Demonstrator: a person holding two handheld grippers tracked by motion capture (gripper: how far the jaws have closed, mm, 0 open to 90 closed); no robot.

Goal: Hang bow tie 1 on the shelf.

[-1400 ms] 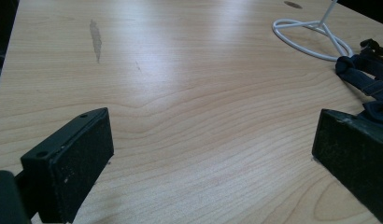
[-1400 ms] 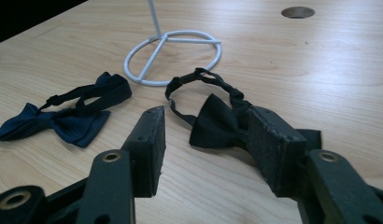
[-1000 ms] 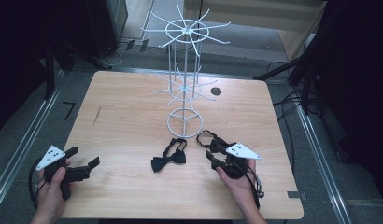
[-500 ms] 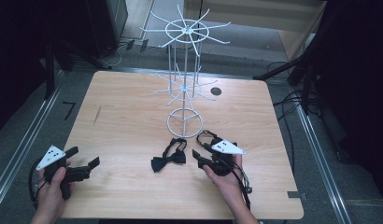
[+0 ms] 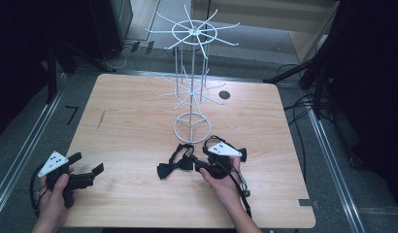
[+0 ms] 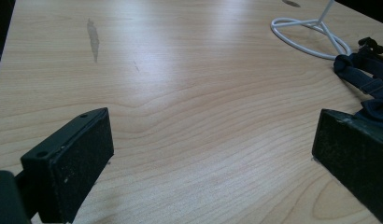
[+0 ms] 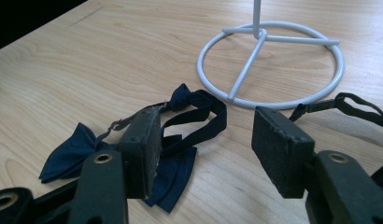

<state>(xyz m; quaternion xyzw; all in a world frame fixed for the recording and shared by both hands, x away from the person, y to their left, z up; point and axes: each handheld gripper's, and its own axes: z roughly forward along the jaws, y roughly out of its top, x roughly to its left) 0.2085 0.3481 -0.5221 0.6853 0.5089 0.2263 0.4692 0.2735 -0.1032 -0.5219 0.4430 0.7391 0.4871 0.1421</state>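
A dark navy bow tie (image 5: 170, 167) with a looped strap (image 7: 199, 116) lies on the wooden table (image 5: 134, 116), just in front of the white wire stand's ring base (image 5: 192, 127). My right gripper (image 5: 197, 163) is open at the bow tie's right end. In the right gripper view (image 7: 208, 140) its left jaw rests over the tie's cloth (image 7: 68, 154) and the strap runs into the gap. My left gripper (image 5: 88, 171) is held open near the front left corner, with bare wood between its jaws (image 6: 213, 154). The bow tie (image 6: 362, 74) lies far off to its right.
The white stand (image 5: 193, 33) rises at mid table with two tiers of radiating wire hooks. A second black strap (image 7: 353, 105) lies right of the ring base (image 7: 273, 60). A dark round hole (image 5: 224, 95) marks the far table. Cables trail off the right edge.
My right gripper has moved left along the table and closed in on the bow tie's strap end. The left gripper has stayed in place.
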